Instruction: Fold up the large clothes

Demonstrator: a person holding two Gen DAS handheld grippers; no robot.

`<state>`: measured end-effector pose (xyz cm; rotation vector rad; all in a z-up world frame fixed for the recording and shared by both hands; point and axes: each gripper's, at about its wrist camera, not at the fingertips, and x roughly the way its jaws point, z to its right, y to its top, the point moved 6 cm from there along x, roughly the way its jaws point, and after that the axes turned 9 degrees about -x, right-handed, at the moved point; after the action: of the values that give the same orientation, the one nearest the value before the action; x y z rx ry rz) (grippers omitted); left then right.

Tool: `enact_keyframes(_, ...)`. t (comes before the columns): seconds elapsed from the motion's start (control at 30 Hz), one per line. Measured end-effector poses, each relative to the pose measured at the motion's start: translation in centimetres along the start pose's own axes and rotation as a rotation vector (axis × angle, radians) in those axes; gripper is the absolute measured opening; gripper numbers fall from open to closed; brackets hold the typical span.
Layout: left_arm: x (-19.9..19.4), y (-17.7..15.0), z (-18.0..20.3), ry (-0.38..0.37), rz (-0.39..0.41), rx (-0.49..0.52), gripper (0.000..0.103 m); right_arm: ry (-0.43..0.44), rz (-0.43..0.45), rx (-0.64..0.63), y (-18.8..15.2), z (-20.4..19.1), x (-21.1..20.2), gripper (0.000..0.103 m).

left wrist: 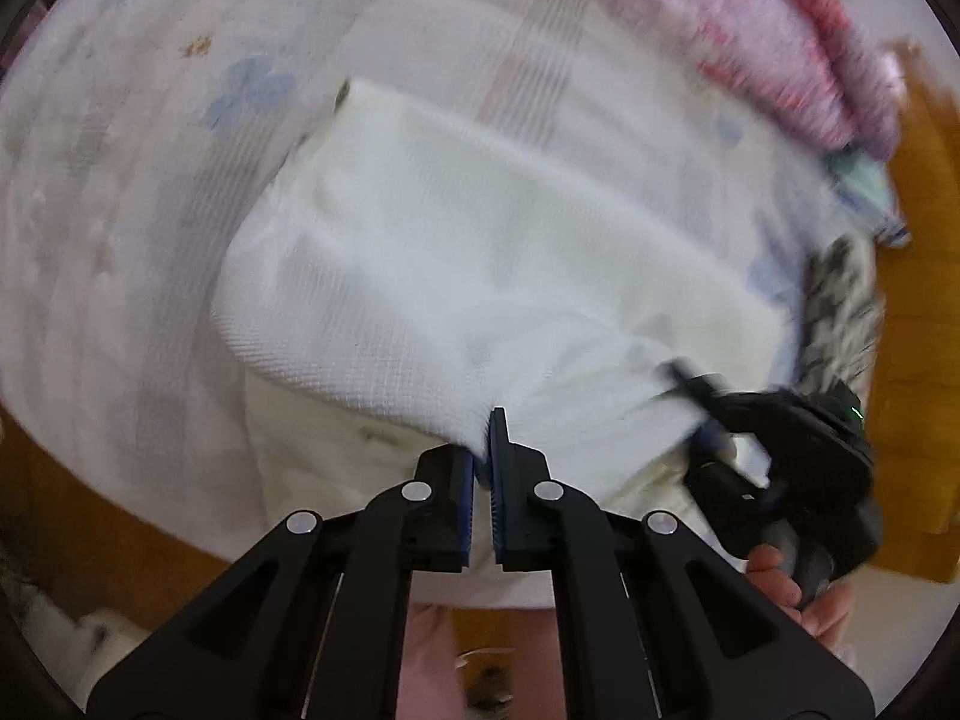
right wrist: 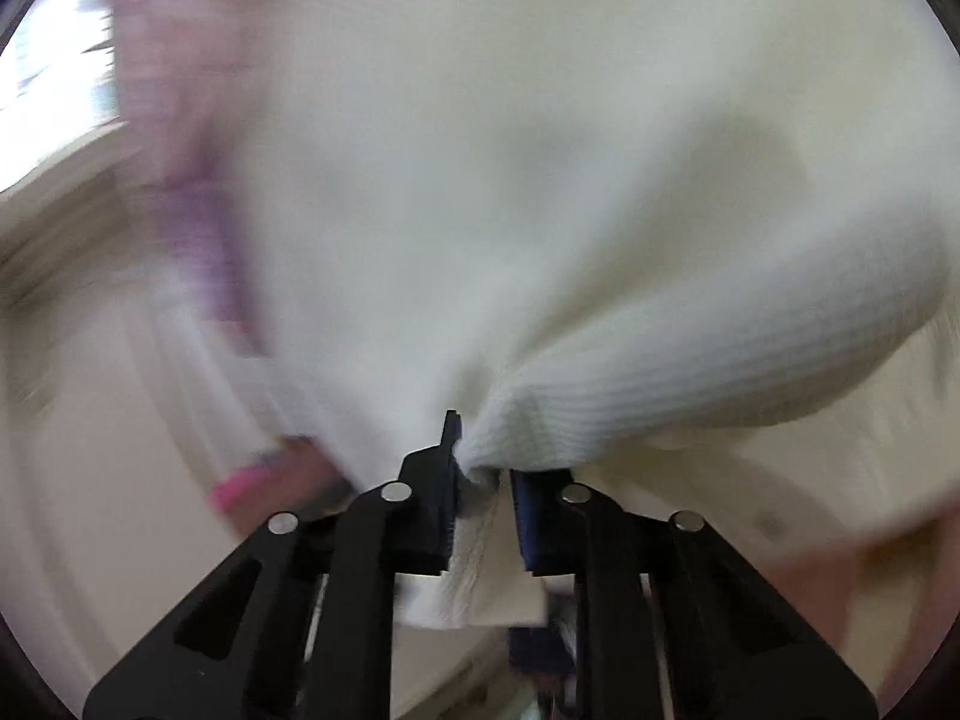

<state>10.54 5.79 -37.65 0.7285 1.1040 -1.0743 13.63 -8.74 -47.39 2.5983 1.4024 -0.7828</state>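
Observation:
A large white waffle-knit garment (left wrist: 480, 252) lies partly folded on a pale flowered bedsheet (left wrist: 150, 180). My left gripper (left wrist: 483, 450) is shut on the garment's near edge, with the cloth pinched between the blue pads. My right gripper (left wrist: 708, 414) shows at the right of the left wrist view, held by a hand, gripping the same edge. In the right wrist view, my right gripper (right wrist: 480, 462) is shut on a bunch of the white garment (right wrist: 600, 210), which fills most of the blurred view.
A pink and purple patterned cloth pile (left wrist: 780, 48) lies at the far right of the bed. A black-and-white patterned item (left wrist: 840, 312) and a pale teal item (left wrist: 864, 192) lie near the right edge. Orange-brown wood floor (left wrist: 924, 312) shows beyond the bed.

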Motion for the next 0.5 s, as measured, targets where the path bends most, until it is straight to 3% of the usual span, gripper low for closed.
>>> enact_keyframes(0.03,-0.6,0.3,-0.4,-0.022,0.014,-0.011,0.004,0.032,0.010,-0.107,-0.2,-1.7,-0.8,0.013)
enact_keyframes(0.1,-0.2,0.6,-0.2,-0.048,0.052,-0.003,0.004,0.011,-0.004,-0.258,-1.7,-2.1,-1.4,0.012)
enact_keyframes(0.17,2.2,-0.2,-1.0,0.005,0.075,0.042,0.004,-0.113,-0.086,-0.322,-4.6,1.7,-0.3,0.012)
enact_keyframes(0.23,7.5,-2.3,-2.9,0.098,-0.013,0.070,0.005,-0.328,-0.258,-0.211,-8.3,9.6,2.3,0.012)
enact_keyframes(0.27,10.9,-3.9,-4.5,0.177,-0.110,0.066,0.004,-0.369,-0.297,-0.148,-9.3,11.8,2.6,0.018)
enact_keyframes(0.3,13.0,-5.3,-6.1,0.250,-0.188,0.055,0.004,-0.367,-0.291,-0.036,-10.0,13.5,2.5,0.033)
enact_keyframes(0.33,14.1,-6.4,-7.2,0.277,-0.237,0.036,0.005,-0.349,-0.280,0.017,-10.2,13.7,2.2,0.037)
enact_keyframes(0.37,13.8,-7.2,-7.8,0.241,-0.234,-0.001,0.005,-0.334,-0.270,0.039,-10.3,13.2,1.8,0.041)
enact_keyframes(0.43,12.8,-8.4,-8.4,0.189,-0.254,-0.077,0.029,-0.384,-0.272,-0.016,-9.8,12.0,1.2,0.061)
enact_keyframes(0.47,12.6,-8.8,-8.6,0.167,-0.274,-0.115,0.059,-0.412,-0.262,-0.035,-9.4,11.5,0.7,0.070)
enact_keyframes(0.5,12.2,-9.2,-8.5,0.114,-0.280,-0.168,0.064,-0.412,-0.246,-0.030,-9.0,11.3,0.4,0.071)
